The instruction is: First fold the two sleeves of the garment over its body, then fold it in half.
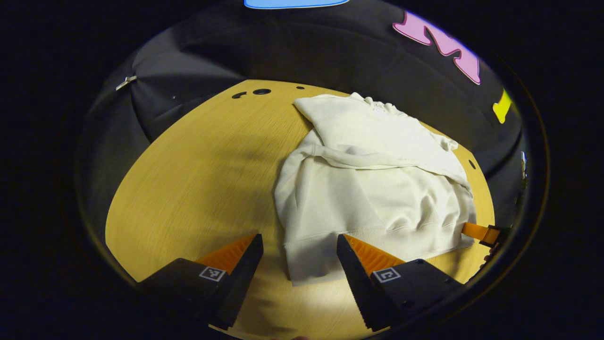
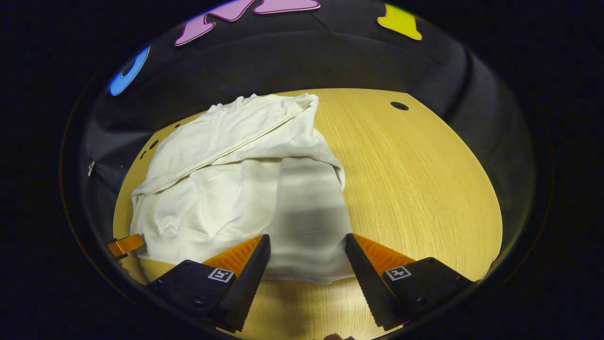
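A cream sweatshirt point(image 1: 373, 189) lies on the wooden table point(image 1: 198, 189), with both sleeves laid across its body. In the left gripper view my left gripper point(image 1: 300, 257) stands open just above the garment's near left hem corner, nothing between its fingers. The other gripper's finger point(image 1: 481, 232) pokes in at the hem's far right. In the right gripper view the sweatshirt point(image 2: 236, 189) spreads left of centre, and my right gripper point(image 2: 307, 257) is open over the hem's right corner. The left gripper's finger point(image 2: 125, 245) shows at the hem's left end.
Black cloth walls ring the table on all sides. Small round holes point(image 1: 261, 91) sit near the table's far edge, and another hole point(image 2: 399, 106) shows at the far right. Bare wood point(image 2: 424, 179) stretches right of the garment.
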Demonstrator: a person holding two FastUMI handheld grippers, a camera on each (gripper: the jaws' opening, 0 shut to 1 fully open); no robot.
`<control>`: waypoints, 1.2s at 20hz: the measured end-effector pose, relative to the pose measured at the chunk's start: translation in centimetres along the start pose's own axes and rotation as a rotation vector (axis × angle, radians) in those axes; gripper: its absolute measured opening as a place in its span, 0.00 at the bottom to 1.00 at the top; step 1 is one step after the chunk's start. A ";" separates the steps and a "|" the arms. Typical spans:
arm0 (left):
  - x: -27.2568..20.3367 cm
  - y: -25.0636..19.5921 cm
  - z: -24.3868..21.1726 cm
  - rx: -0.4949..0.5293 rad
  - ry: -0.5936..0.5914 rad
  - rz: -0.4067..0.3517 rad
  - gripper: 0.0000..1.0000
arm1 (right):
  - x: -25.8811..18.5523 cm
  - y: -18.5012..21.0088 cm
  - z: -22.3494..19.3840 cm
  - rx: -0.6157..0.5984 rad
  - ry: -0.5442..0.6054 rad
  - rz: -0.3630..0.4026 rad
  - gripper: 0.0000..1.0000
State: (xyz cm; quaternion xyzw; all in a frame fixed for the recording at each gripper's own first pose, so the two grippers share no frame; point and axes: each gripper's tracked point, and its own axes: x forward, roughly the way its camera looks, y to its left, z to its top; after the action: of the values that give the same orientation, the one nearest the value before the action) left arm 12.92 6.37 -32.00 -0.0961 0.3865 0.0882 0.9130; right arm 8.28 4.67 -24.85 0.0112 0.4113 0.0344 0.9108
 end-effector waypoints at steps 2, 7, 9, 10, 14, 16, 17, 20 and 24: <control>0.3 -0.3 -0.4 0.072 0.010 0.029 0.98 | 0.2 0.0 -0.2 -0.034 -0.009 -0.023 0.99; 0.4 -1.4 -0.3 0.077 -0.001 0.016 0.92 | 0.3 0.2 -0.3 -0.049 -0.025 -0.035 0.99; 0.5 -2.5 -0.4 0.103 0.000 -0.003 0.80 | 0.3 0.7 -0.4 -0.059 -0.025 -0.019 0.93; 0.5 -3.0 -0.4 0.119 -0.002 -0.012 0.63 | 0.2 1.0 -0.4 -0.077 -0.032 -0.010 0.89; 0.6 -4.0 -0.3 0.140 -0.005 -0.028 0.24 | 0.3 1.7 -0.5 -0.130 -0.028 0.031 0.55; 0.7 -4.2 -0.2 0.131 -0.006 -0.061 0.18 | 0.2 2.1 -0.4 -0.108 -0.021 0.033 0.39; 0.8 -4.3 0.0 0.131 -0.012 -0.075 0.16 | 0.3 2.0 -0.3 -0.108 -0.020 0.028 0.23; 0.8 -4.9 0.2 0.108 -0.019 -0.127 0.07 | 0.0 2.1 -0.4 -0.115 -0.007 0.055 0.11; 0.9 -5.3 0.7 0.025 -0.028 -0.193 0.06 | 0.1 1.9 -0.1 -0.069 0.003 0.090 0.07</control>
State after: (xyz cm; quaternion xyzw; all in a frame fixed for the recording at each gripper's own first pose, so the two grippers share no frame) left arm 15.24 1.49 -31.59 -0.1199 0.3637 -0.0035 0.9238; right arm 8.19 6.53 -24.86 -0.0016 0.4102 0.0894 0.9076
